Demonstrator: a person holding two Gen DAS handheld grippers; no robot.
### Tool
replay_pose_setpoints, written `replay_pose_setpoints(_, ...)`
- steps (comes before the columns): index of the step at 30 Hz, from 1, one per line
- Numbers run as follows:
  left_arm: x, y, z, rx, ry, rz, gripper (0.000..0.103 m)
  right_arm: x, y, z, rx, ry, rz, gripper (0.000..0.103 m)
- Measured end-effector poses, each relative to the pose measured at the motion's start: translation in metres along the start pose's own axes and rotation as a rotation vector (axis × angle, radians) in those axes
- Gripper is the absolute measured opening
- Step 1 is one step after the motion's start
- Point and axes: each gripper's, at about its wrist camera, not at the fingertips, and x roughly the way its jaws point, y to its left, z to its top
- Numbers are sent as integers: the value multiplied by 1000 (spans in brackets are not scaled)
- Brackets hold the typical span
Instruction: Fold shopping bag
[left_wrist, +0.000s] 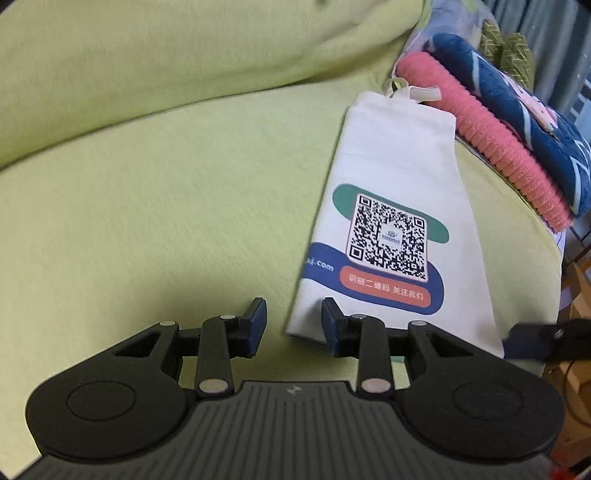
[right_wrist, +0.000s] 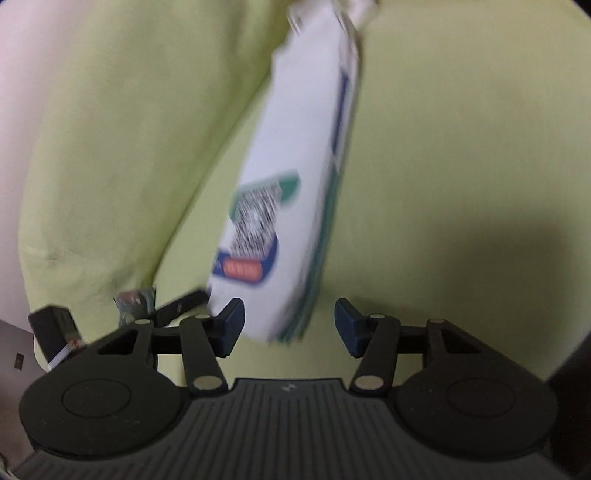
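A white cloth shopping bag (left_wrist: 399, 192), folded into a long narrow strip, lies flat on a yellow-green sofa seat (left_wrist: 166, 206). Its top face carries a QR code with green, blue and orange print, and its handles stick out at the far end. My left gripper (left_wrist: 293, 321) is open at the bag's near left corner, nothing between its blue pads. In the right wrist view the same bag (right_wrist: 295, 166) is blurred. My right gripper (right_wrist: 290, 321) stands open around the bag's near end, and the pads do not press on it.
Folded pink (left_wrist: 491, 147) and dark blue blankets (left_wrist: 524, 110) are stacked at the seat's far right, touching the bag's handle end. The sofa backrest (left_wrist: 166, 48) rises behind. The seat's edge drops off at the right. The other gripper's tip (left_wrist: 532, 339) shows at the lower right.
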Motion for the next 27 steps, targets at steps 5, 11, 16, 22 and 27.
replay_pose_setpoints(5,3,-14,-10,8,-20,8,39,23,1,4,91,-23,12,20)
replay_pose_setpoints(11,-4,-35,-20,23,0,-31,37,19,-13,15,105,4,18,8)
replay_pose_setpoints(16,-6,-97,-51,110,24,-121,36,-27,-44,33,71,-23,-47,8)
replay_pose_setpoints(22,-3,-168,-81,240,43,-112,35,-82,-81,57,42,-108,-157,10)
replay_pose_setpoints(27,-27,-180,-81,244,12,-30,36,-102,-73,51,-45,-139,-186,17)
